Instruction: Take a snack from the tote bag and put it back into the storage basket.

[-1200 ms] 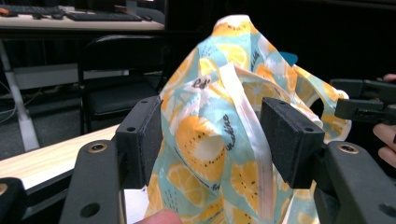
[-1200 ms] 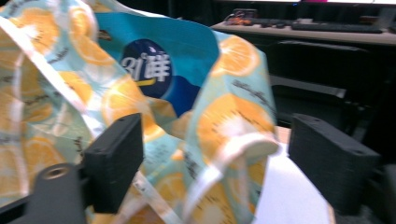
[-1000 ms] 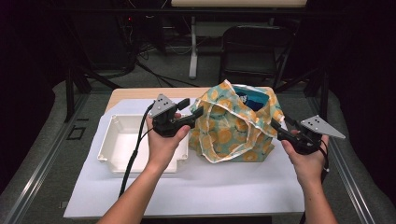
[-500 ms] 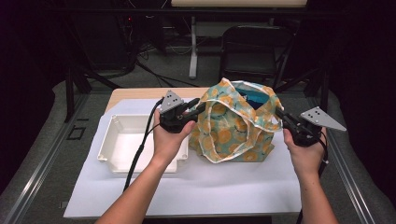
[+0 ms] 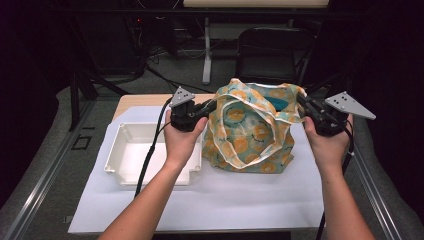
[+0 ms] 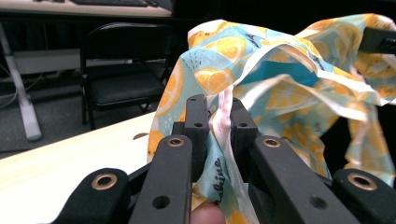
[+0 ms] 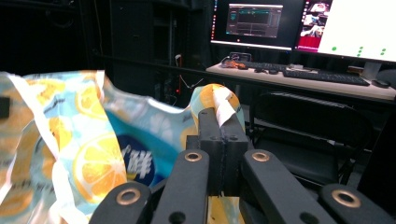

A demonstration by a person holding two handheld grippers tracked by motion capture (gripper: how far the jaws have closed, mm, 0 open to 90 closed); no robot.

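A cloth bag (image 5: 252,132) printed with orange slices on light blue stands on the white sheet, its mouth held up between both hands. My left gripper (image 5: 214,104) grips the bag's left rim; its jaws have just been closing, and the white-edged cloth (image 6: 220,116) is pinched between them. My right gripper (image 5: 301,101) is shut on the bag's right rim, where a fold of cloth (image 7: 223,105) sticks up above its pads. Inside the bag (image 7: 116,144) lies a blue packet (image 7: 137,165) with white print.
A white plastic tray (image 5: 135,152) sits left of the bag, under my left forearm. A black folding chair (image 5: 272,50) stands behind the table. Monitors and a keyboard (image 7: 322,77) are on a desk beyond. The white sheet (image 5: 240,195) has free room in front.
Both grippers closed on the bag's rims. The right hand rose with its side, and the bag's mouth now stands higher and more open.
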